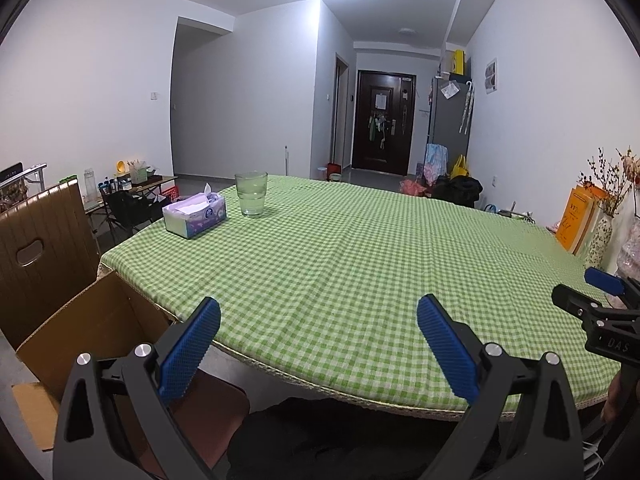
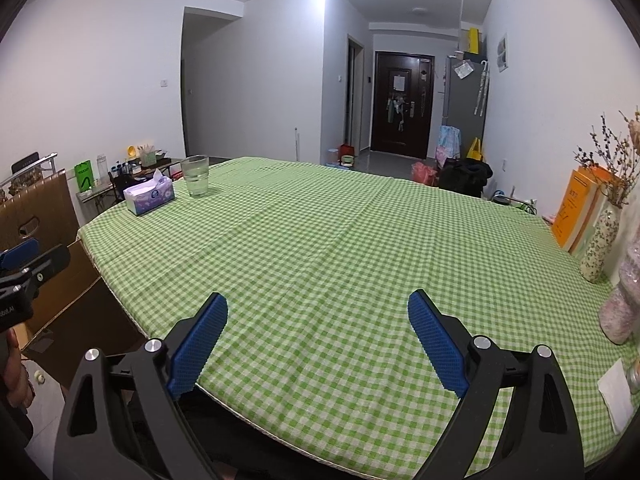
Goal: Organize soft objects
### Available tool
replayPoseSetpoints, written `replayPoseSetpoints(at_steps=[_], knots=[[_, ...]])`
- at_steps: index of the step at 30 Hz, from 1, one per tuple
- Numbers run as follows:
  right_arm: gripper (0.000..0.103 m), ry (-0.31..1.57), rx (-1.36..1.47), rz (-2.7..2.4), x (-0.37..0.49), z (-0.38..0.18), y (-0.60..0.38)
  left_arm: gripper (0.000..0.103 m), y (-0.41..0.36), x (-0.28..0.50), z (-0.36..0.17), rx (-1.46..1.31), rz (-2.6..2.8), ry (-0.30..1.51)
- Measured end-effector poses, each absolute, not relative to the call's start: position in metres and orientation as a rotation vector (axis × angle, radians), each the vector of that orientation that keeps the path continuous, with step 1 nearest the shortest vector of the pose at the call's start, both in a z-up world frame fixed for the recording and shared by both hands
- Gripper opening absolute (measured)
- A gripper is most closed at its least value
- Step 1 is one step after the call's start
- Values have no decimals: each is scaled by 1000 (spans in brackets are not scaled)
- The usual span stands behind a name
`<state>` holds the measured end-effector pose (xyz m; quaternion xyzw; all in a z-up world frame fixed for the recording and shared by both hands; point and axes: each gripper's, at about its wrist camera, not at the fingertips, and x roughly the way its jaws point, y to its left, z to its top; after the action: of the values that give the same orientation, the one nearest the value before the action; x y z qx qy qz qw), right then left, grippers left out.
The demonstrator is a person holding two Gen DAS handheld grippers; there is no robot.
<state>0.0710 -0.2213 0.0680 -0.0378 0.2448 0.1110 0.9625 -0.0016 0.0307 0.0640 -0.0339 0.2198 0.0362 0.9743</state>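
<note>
A green checked cloth [image 1: 340, 264] [image 2: 344, 248] covers the table. A tissue box [image 1: 195, 214] [image 2: 149, 197] lies at its far left corner, and a glass of water [image 1: 251, 193] [image 2: 195, 175] stands beside it. My left gripper [image 1: 318, 320] hangs open over the table's near edge, holding nothing. My right gripper [image 2: 318, 312] is open too, above the cloth, and empty. An open cardboard box [image 1: 86, 328] [image 2: 64, 292] sits on a chair at the table's left side. The right gripper's fingers [image 1: 604, 282] show at the right edge of the left wrist view.
Orange books [image 2: 580, 212], a vase of dried flowers [image 2: 602, 240], a pink-filled jar [image 2: 624, 304] and a white napkin [image 2: 616, 394] line the table's right edge by the wall. A brown chair back [image 1: 40, 248] stands left. A cluttered side table [image 1: 132, 184] lies beyond.
</note>
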Motion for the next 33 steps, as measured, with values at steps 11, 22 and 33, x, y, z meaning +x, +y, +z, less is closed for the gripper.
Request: replayPoseSetpoints(at_steps=[11,22,33], knots=[[88,506,-76,245,77,69,-216,96,38,3,63,-93,105,487],[88,503,-66,241,78,71,-219,96,36,6,62,-81,113,488],[88,499,-50,237,78,71,-224,96,35,6,60,-76,110,494]])
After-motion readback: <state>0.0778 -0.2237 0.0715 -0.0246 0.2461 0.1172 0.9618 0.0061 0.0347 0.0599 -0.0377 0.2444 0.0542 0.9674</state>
